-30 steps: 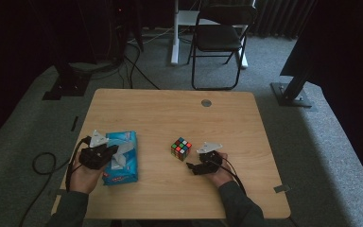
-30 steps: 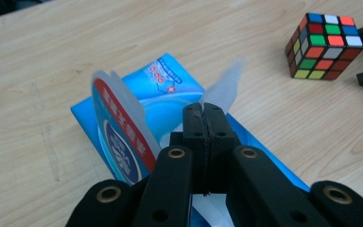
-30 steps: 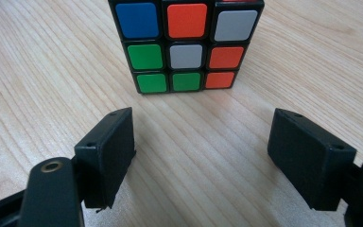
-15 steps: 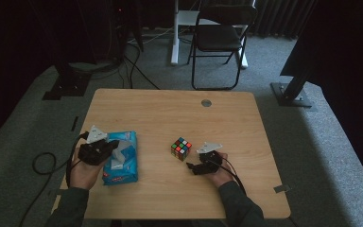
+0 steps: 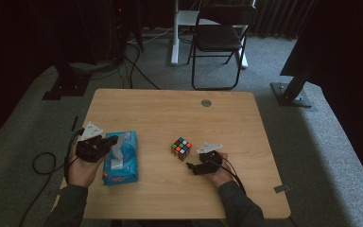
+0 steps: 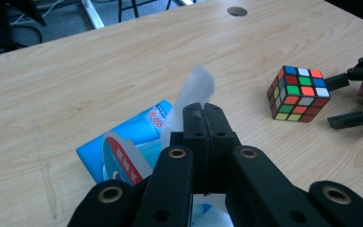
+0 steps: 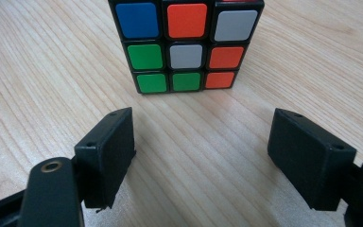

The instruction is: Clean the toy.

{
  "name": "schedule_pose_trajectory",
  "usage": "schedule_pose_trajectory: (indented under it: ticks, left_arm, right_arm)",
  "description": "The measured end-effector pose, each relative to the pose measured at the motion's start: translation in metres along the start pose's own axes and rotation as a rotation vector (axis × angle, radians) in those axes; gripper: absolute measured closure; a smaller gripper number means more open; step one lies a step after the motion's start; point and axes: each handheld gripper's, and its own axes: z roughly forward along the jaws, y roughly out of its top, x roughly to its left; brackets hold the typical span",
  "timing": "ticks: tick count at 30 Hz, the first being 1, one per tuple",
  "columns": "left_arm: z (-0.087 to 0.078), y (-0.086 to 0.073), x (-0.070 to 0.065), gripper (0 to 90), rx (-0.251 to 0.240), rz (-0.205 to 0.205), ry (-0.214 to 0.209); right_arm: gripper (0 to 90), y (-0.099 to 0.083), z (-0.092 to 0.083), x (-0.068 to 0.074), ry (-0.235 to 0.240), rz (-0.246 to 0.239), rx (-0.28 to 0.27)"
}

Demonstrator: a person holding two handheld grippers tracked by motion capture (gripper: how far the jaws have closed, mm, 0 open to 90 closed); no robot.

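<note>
**Tissue drawn from a soft pack; cube waiting between open jaws**

The left hand-held gripper [image 6: 203,116] is clenched on a thin white tissue sheet [image 6: 194,92] that rises from the slit of a flat blue plastic tissue pack [image 5: 119,158] lying near the left edge of the pale wooden tabletop [image 5: 170,113]. The sheet looks light, limp and easily torn, so a hold low on the sheet, close to the slit, seems safest; the pack is soft and light and may lift along with it. The right hand-held gripper [image 7: 201,151] stands released, its jaws wide apart, just short of a small multicoloured puzzle cube [image 5: 181,148] near the tabletop's middle. The cube is rigid with smooth, likely slippery faces; opposite flat sides offer the best hold. A round cable hole [image 5: 206,102] sits near the far edge. Beyond stand a dark folding chair [image 5: 217,42] and grey carpet [image 5: 312,142].
</note>
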Motion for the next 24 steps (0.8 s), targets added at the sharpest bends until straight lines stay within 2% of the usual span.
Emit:
schedule_pose_trajectory:
  ticks: [14,24]
  left_arm:
    - [-0.006,0.009,0.001,90.0,-0.033,0.013,0.017]
    - [-0.011,0.023,0.0,90.0,-0.058,0.034,0.019]
  right_arm:
    - [23.3,0.001,0.0,0.0,-0.002,0.004,0.0]
    - [23.3,0.001,0.001,0.0,-0.001,0.003,0.0]
